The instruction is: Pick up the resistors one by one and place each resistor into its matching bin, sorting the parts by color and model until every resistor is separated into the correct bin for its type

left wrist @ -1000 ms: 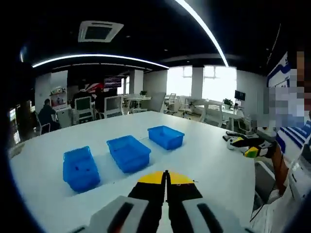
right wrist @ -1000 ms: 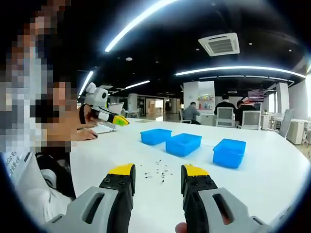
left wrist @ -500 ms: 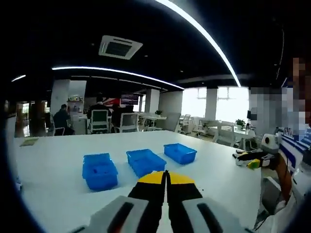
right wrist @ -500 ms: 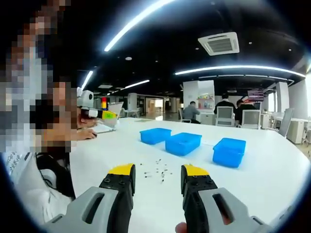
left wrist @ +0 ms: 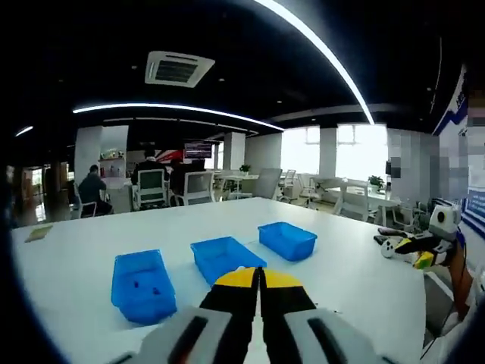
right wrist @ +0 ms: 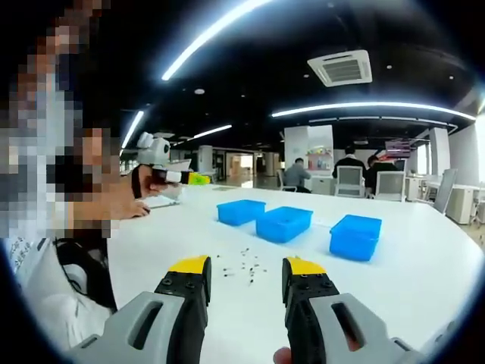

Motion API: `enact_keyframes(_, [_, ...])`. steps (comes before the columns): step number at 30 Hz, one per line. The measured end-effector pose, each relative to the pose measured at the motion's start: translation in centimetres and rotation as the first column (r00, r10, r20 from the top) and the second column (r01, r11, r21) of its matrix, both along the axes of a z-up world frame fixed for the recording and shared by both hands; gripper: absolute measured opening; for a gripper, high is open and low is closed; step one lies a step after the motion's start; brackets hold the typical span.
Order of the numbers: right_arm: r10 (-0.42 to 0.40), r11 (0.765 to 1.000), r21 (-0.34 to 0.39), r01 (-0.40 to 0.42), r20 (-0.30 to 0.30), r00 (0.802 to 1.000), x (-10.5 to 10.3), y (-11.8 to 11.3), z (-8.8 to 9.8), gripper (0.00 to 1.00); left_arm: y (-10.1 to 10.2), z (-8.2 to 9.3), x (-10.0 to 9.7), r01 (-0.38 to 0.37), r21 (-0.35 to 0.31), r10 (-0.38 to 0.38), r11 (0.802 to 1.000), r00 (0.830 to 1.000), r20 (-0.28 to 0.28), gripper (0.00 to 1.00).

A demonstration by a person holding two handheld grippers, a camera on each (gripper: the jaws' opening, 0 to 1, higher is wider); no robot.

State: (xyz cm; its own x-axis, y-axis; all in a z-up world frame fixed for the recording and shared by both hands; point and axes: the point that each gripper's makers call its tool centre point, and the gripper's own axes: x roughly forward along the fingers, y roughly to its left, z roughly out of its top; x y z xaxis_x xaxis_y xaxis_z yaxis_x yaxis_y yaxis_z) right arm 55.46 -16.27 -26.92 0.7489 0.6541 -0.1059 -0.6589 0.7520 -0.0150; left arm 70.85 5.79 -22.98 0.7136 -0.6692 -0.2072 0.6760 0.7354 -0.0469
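The first pick is not yet made. The resistors [right wrist: 244, 269] lie as a loose scatter of small dark specks on the white bench [right wrist: 424, 280], on the near side of the middle bin [right wrist: 284, 224] and just beyond the right tool [right wrist: 245, 279], whose jaws stand wide apart with nothing between them. The left tool [left wrist: 260, 279] has its yellow-tipped jaws pressed together and carries nothing that I can see.

To do this step well, I judge the right tool should come down on one speck at the edge of the scatter, so neighbouring parts are not swept aside, and close gently on its body. The parts are too small here to tell colour or model, so a closer look is needed before choosing a bin.

Left of the middle bin sits the left bin [right wrist: 240, 211], to its right the right bin [right wrist: 355, 236]; all three are blue, open-topped and well apart from the scatter. Nothing lies between scatter and bins. Beyond the bins, behind the bench, people sit at desks among office chairs.
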Motion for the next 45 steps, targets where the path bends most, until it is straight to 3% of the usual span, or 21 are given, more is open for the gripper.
enact_keyframes(13, [-0.024,1.0,0.007,0.024,0.009,1.0,0.2,-0.6,0.4,0.38,-3.2,-1.2,10.7,-0.091,0.024,0.092,0.996,0.995,-0.047,0.04])
enact_keyframes(22, [-0.047,0.999,0.003,0.047,0.021,0.999,0.3,-1.2,0.8,0.38,-5.0,-2.7,14.2,-0.143,0.046,0.146,0.989,0.988,-0.058,0.05])
enact_keyframes(26, [-0.046,0.999,-0.004,0.046,0.02,0.999,0.3,-1.2,0.7,0.38,-5.1,-3.1,14.7,-0.161,0.035,0.163,0.986,0.985,-0.065,0.05])
enact_keyframes(28, [-0.044,0.999,-0.004,0.044,0.018,0.999,0.3,-1.1,0.6,0.38,-4.9,-2.9,15.1,-0.173,0.049,0.174,0.984,0.984,-0.025,0.08])
enact_keyframes(30, [-0.045,0.999,-0.003,0.045,0.016,0.999,0.4,-1.1,0.6,0.38,-5.1,-2.9,15.1,-0.168,0.046,0.169,0.985,0.986,-0.018,0.29])
enact_keyframes(32, [-0.049,0.999,-0.001,0.049,0.014,0.999,0.5,-1.2,0.6,0.38,-5.3,-3.0,15.0,-0.157,0.05,0.158,0.986,0.987,-0.012,0.43])
enact_keyframes(45, [-0.049,0.999,-0.002,0.049,0.009,0.999,0.6,-1.2,0.4,0.38,-4.2,-1.8,13.5,-0.163,0.076,0.162,0.984,0.987,0.017,0.39])
